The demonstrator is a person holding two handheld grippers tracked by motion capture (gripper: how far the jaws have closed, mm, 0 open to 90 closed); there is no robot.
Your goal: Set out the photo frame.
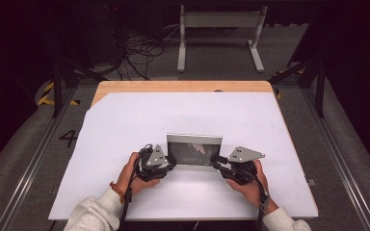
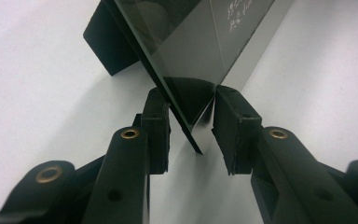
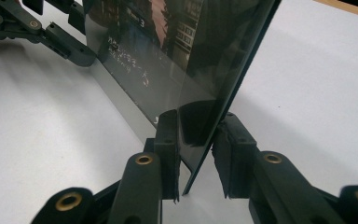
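Nearest the lens in the left gripper view, the left gripper (image 2: pixel 191 128) stands with its two black jaws partly open, one on each side of the lower corner of a thin glossy panel (image 2: pixel 200 56), which looks like a framed picture or a glazed print with a grey border, though the reflections make it hard to say which. One pad lies close against the dark face; the other looks just clear of the back, so I cannot tell whether it truly grips. The right gripper (image 3: pixel 196 140) does the same at the opposite corner, jaws partly open around the edge with a visible gap on the back side. In the high view the panel (image 1: pixel 194 149) stands near upright on the white sheet (image 1: pixel 125 125) covering the wooden table (image 1: pixel 173 86), towards the person's edge, between the left hand (image 1: pixel 135 173) and the right hand (image 1: pixel 250 180). The panel appears stiff, light and smooth, so it will likely slide in the pads and could tip or flex if pinched at one corner alone. Its face may well be fragile and easily marked. The best hold seems to be both lower corners on the border, squeezed evenly and lifted together.
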